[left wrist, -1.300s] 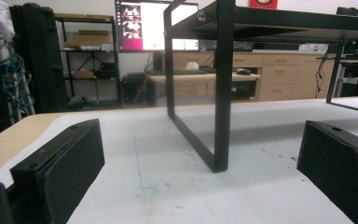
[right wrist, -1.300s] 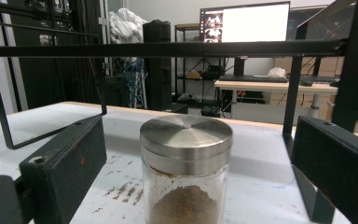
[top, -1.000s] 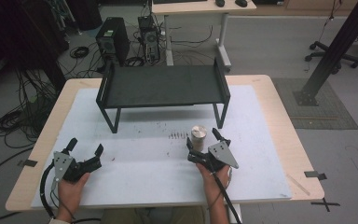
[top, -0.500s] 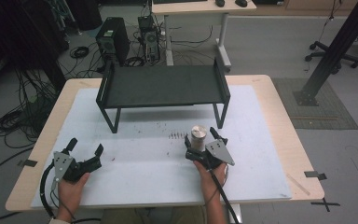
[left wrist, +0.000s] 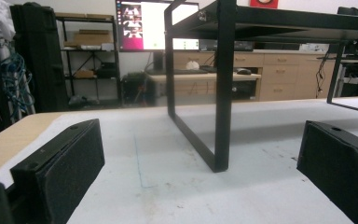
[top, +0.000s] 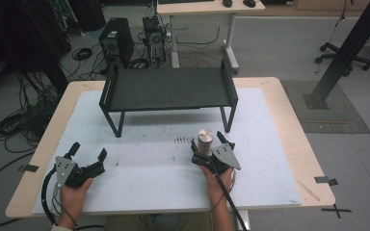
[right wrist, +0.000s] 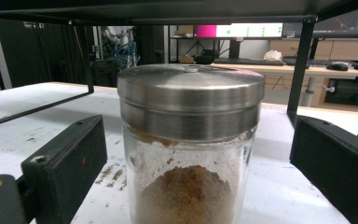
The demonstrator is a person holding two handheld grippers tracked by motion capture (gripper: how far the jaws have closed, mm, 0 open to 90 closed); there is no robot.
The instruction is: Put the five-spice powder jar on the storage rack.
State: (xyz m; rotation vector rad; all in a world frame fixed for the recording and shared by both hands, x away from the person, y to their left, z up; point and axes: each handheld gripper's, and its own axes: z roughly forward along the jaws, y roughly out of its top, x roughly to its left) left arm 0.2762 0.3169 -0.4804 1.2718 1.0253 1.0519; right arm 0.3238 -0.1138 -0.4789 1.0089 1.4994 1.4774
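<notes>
Right gripper [top: 207,149] is spread wide, the glass jar [right wrist: 189,144] standing between its jaws, untouched. Judging the grasp: centre the jar and squeeze below its steel lid [right wrist: 190,100]. Left gripper [top: 85,155] rests released on the worktop [top: 164,178].

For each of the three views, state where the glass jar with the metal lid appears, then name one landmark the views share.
High view: jar right of centre, between the right gripper's open jaws.
Right gripper view: jar centre, close up.
Left gripper view: not in it.
Shared landmark: the black shelf.
</notes>
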